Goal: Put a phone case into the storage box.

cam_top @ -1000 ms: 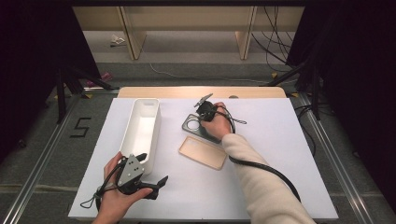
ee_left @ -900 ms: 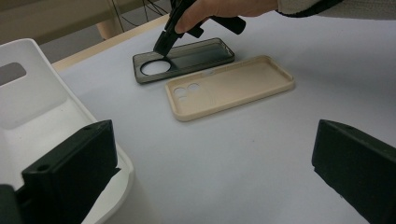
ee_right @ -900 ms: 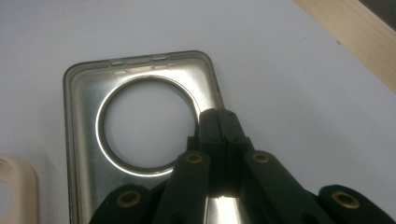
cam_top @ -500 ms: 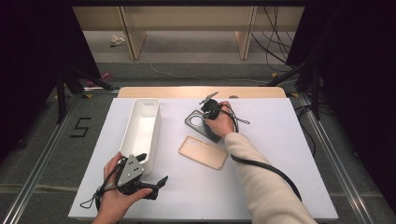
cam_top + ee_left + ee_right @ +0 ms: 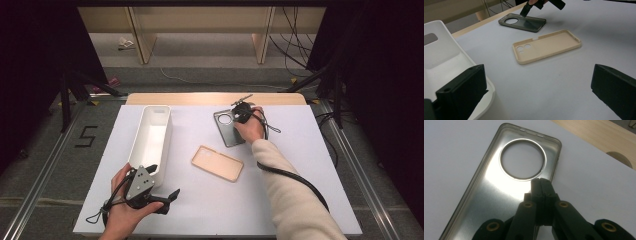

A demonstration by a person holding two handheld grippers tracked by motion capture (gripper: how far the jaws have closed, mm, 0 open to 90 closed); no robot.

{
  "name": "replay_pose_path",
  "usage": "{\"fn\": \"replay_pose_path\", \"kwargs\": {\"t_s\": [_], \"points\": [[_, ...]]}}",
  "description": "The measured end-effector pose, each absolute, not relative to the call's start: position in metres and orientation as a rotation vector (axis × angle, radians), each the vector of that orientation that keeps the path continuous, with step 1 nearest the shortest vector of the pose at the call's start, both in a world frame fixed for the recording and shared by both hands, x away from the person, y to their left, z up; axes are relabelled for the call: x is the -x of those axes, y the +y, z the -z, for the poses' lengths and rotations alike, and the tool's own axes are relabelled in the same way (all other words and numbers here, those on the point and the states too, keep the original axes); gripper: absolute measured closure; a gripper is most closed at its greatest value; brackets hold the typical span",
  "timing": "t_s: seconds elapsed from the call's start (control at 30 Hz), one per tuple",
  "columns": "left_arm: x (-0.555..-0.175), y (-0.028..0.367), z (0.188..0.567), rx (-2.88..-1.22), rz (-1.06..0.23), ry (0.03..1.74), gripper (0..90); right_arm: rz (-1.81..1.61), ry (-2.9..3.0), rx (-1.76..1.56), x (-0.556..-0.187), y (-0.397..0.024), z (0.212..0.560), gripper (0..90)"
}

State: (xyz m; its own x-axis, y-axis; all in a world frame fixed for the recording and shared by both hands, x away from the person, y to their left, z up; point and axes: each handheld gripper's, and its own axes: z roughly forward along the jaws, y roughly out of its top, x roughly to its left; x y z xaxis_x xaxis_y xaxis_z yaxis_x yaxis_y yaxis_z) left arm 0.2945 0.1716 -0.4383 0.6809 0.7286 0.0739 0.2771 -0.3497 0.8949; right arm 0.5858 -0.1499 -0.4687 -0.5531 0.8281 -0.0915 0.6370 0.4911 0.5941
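Observation:
A dark translucent phone case [image 5: 227, 132] with a round camera cutout lies open side up at the back of the white table [image 5: 305, 165]. My right gripper [image 5: 236, 118] is shut, its tips resting on the case's inner surface [image 5: 486, 187] just beside the cutout ring; the right gripper [image 5: 541, 181] has nothing between its jaws. A beige phone case [image 5: 217, 163] lies open side up in the middle, apart from the dark one [image 5: 524, 23]. My left gripper [image 5: 162, 182] is held open near the front left, beside the bin, and faces the beige case [image 5: 546, 46].
A long white bin [image 5: 167, 135] stands at the left, its near end under one jaw of the left gripper [image 5: 539, 82]. A wooden strip [image 5: 200, 98] runs along the table's far edge. The right gripper's cable trails over the table's right half.
The right gripper has moved right with its tips on the dark case, sliding the case right and away from the beige one. The left gripper has stayed still.

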Motion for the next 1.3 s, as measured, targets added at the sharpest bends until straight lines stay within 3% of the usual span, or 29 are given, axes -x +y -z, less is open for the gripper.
{"fn": "replay_pose_path", "kwargs": {"t_s": [1.03, 1.2, 1.23, 1.3], "points": [[-0.294, 0.171, 0.437, -1.927, -0.591, 0.778, 0.0, -0.701, 2.379, -1.216, -0.578, -0.173, 0.462, 90.0], [-0.294, 0.170, 0.438, -1.928, -0.589, 0.778, 0.0, -0.673, 2.441, -1.070, -0.573, -0.173, 0.454, 73.1], [-0.294, 0.170, 0.438, -1.928, -0.589, 0.778, 0.0, -0.673, 2.441, -1.070, -0.573, -0.173, 0.454, 73.1], [-0.294, 0.170, 0.437, -1.931, -0.590, 0.774, 0.0, -0.653, 2.490, -0.969, -0.568, -0.173, 0.445, 62.6]]}}
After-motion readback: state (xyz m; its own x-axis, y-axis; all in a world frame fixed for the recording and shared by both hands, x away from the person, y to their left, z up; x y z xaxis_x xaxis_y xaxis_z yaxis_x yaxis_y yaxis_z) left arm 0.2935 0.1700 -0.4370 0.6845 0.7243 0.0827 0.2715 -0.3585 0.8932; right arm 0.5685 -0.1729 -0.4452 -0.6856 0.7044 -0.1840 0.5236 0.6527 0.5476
